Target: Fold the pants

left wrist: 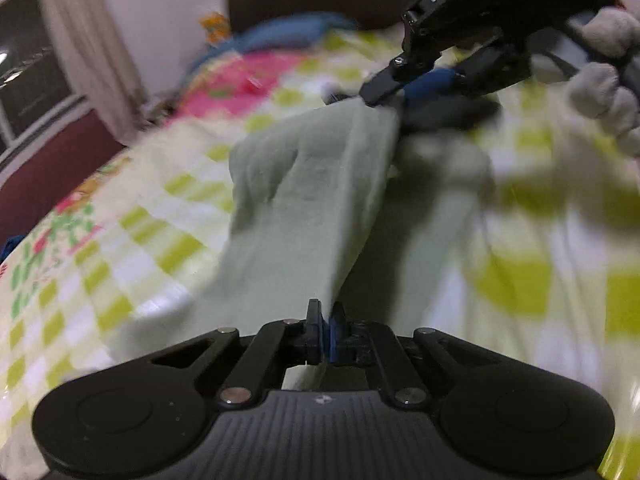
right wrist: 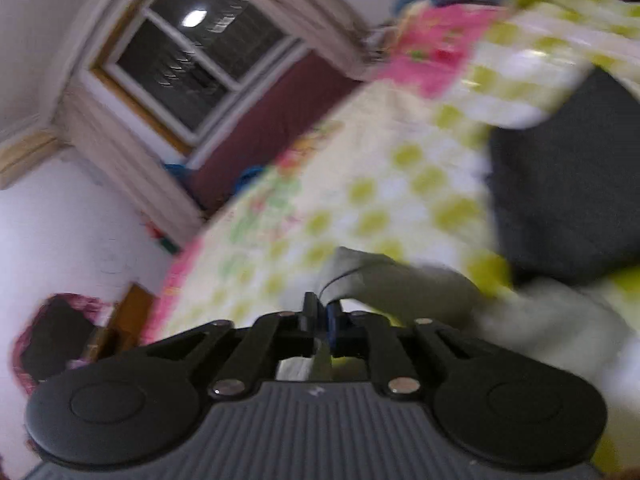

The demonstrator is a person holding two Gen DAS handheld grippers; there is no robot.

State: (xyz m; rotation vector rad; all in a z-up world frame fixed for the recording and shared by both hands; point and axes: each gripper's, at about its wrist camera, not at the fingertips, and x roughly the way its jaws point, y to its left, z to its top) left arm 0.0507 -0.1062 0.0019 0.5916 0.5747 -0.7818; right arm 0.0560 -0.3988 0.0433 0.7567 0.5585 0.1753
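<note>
Checked green-and-white bedspread point(left wrist: 140, 216) fills the scene, window point(right wrist: 192, 60) far left. On it, the pale green pants point(left wrist: 304, 208) stretch between my grippers. My left gripper point(left wrist: 326, 330) is clamped on the near end; my right gripper point(right wrist: 322, 318) pinches the far corner.

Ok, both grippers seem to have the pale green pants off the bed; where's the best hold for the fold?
Stay on the end edges. The left gripper is shut on the near edge of the pants, the right gripper on the far corner; the cloth hangs stretched between them above the bedspread, so opposite ends look best.
</note>
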